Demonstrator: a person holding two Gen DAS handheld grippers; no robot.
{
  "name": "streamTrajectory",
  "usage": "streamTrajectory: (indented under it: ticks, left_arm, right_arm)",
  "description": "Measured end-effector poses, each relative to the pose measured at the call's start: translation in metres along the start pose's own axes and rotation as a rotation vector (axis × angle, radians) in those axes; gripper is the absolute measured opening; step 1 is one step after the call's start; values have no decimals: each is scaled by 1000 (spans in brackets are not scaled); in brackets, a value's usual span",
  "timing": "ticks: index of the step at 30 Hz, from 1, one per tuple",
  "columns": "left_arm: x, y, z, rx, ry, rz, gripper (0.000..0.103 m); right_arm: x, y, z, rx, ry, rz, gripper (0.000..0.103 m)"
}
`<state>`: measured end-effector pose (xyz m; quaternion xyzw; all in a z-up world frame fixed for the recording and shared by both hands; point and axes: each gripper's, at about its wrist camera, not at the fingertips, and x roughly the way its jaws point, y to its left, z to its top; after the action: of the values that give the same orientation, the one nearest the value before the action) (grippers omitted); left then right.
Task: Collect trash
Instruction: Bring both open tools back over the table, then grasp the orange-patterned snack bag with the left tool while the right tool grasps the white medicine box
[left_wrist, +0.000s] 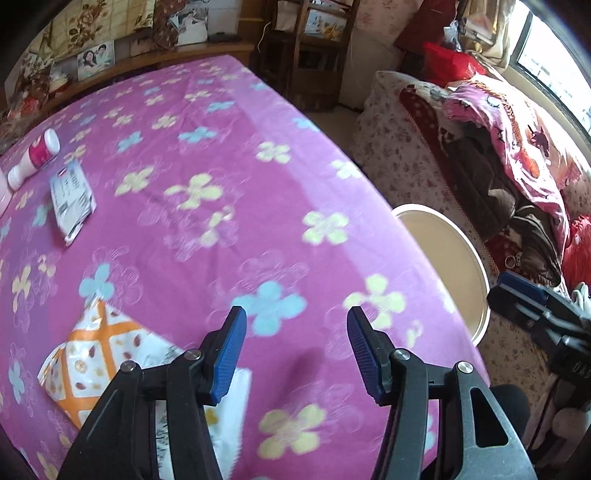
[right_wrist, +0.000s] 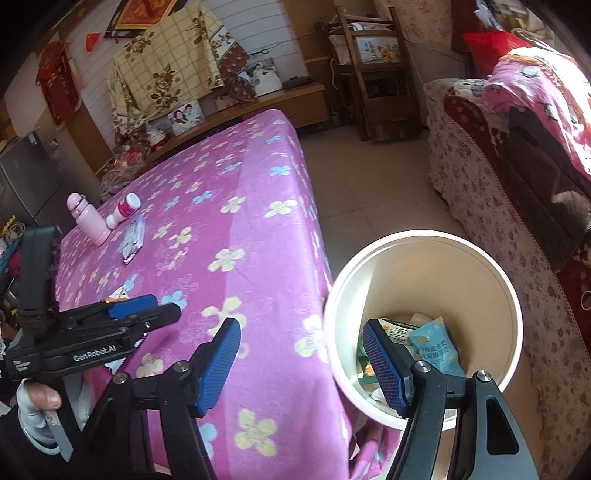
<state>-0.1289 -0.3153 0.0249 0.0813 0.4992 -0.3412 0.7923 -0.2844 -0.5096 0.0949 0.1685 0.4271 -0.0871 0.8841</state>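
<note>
Both grippers hang with jaws spread and nothing held: the left gripper (left_wrist: 295, 347) above the near edge of a table under a pink flowered cloth (left_wrist: 229, 155), the right gripper (right_wrist: 301, 362) over the cloth's right edge beside a white bin (right_wrist: 424, 243) on the floor. Wrappers, among them a light-blue packet (right_wrist: 437, 345), lie inside the bin. On the cloth remain an orange-and-white snack bag (left_wrist: 92, 354) near the front edge, plus a crumpled printed wrapper (left_wrist: 72, 197) and a white-and-red bottle (left_wrist: 35, 157) toward the far left edge.

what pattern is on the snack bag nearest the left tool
White snack bag with an orange lattice and small nuts; clearest in the left wrist view.
</note>
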Motion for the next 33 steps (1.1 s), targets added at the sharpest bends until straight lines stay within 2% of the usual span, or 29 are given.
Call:
streamTrajectory:
  ticks: [11,14,17,20,24,28,31,33]
  left_arm:
    - [-41,74,-42,-54,49,16,57]
    - [-59,95,-52,-82,49,-4,57]
    - [-81,113,-60,-125,31,-9,59]
    - [-105,130,-67,-176,-6,-3,64]
    - [-125,152,-81,-238,-36,46,67]
    - [-123,176,-94,-342,-44,108,69]
    - [-113,190,-101,-444,-46,96,70]
    - [-105,192,-102,-475,-50,106,70]
  right_arm:
    - [22,53,7,-59,28,79,72]
    - [30,72,6,-81,43,112,72]
    - [39,94,5,-117,67,151,72]
    - [46,114,3,-151,81,173,72]
    - [57,135,3,-169,105,210,72]
    - [69,154,2,-194,131,234,72]
    - [75,168,3,-209,144,246,72]
    - [78,176,4,-220,149,255,72]
